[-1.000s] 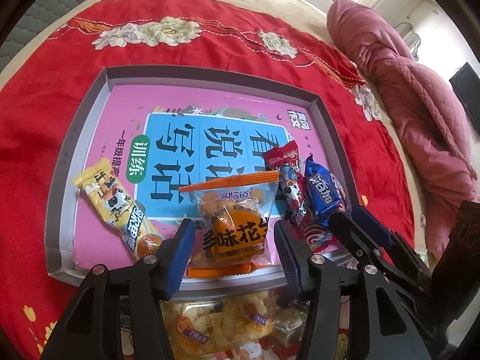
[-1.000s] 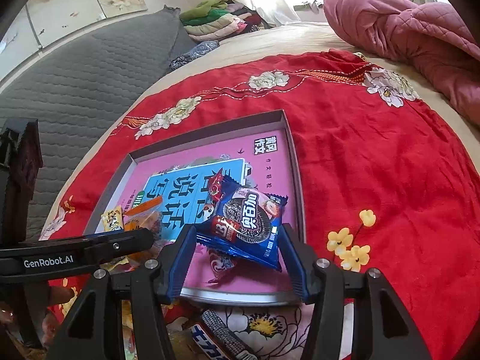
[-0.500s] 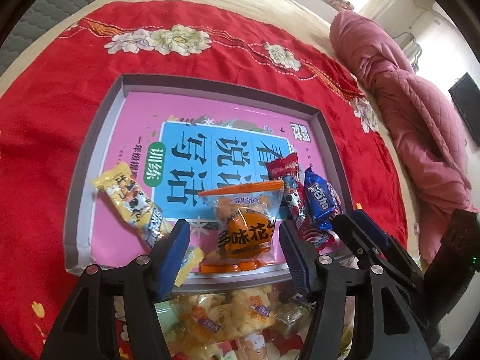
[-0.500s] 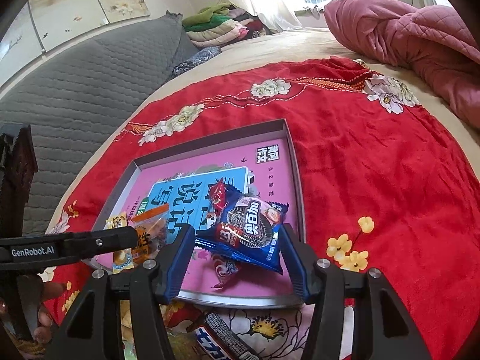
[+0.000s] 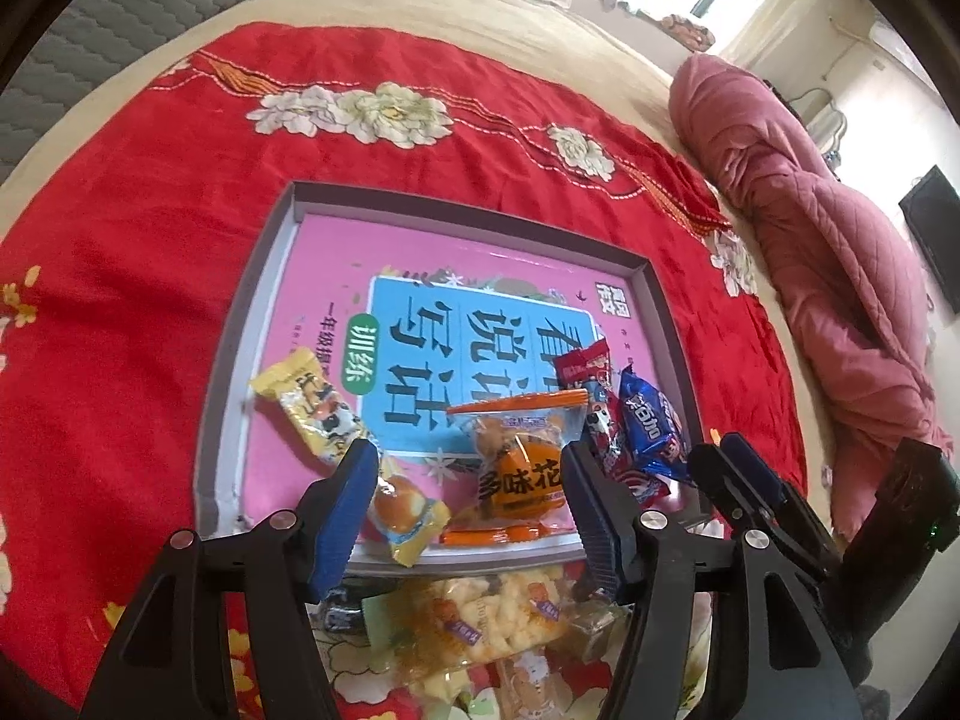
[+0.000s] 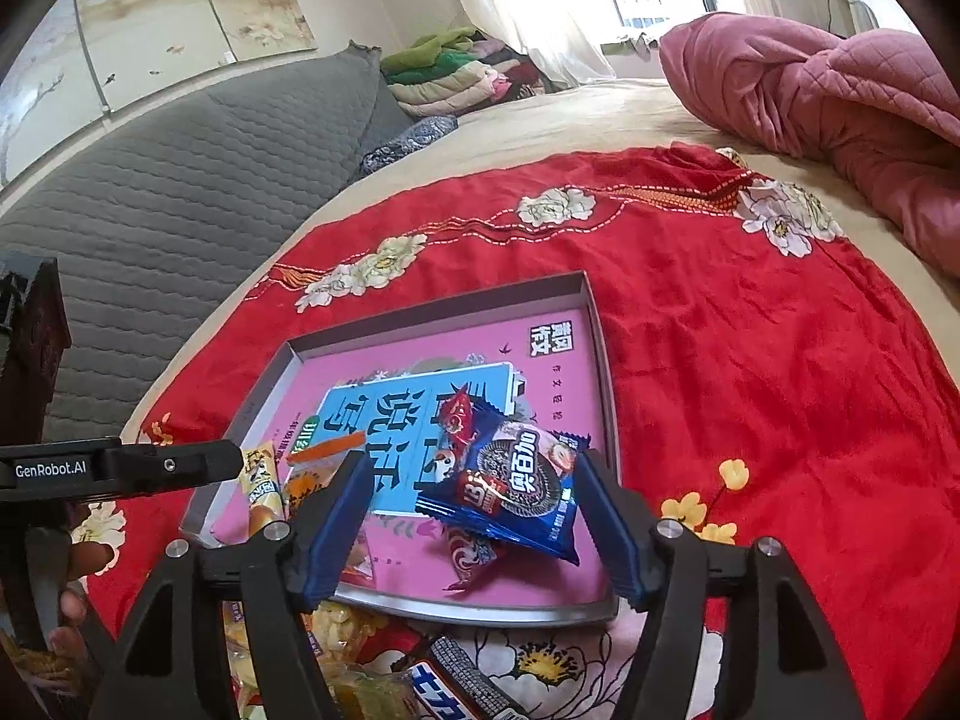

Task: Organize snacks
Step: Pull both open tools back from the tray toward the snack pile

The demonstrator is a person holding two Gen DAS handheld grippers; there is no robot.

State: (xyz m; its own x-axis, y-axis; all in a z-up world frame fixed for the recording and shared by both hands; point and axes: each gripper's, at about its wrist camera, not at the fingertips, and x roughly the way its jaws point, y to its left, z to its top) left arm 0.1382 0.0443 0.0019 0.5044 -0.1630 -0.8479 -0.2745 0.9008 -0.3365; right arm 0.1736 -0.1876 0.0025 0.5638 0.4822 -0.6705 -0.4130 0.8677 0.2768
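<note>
A grey tray (image 5: 240,360) lined with a pink and blue book cover lies on the red cloth. In it are a long yellow packet (image 5: 312,405), a small bun packet (image 5: 402,513), an orange peanut packet (image 5: 522,468), a red packet (image 5: 585,363) and a blue cookie packet (image 5: 651,435). My left gripper (image 5: 468,462) is open above the tray's near rim, with the orange packet lying beyond its fingers, untouched. My right gripper (image 6: 474,468) has its jaws opening. The blue cookie packet (image 6: 516,486) lies between them on the red packet (image 6: 459,414), with a gap at the left finger.
Loose snack packets (image 5: 480,606) are heaped on the cloth just in front of the tray, among them a black and white bar (image 6: 456,684). A pink quilt (image 5: 810,240) is bundled at the right. A grey padded headboard (image 6: 150,210) runs along the left.
The left gripper drew back and up from the orange packet and its jaws widened a little. The right jaws widened and let go of the blue cookie packet, which now rests in the tray.
</note>
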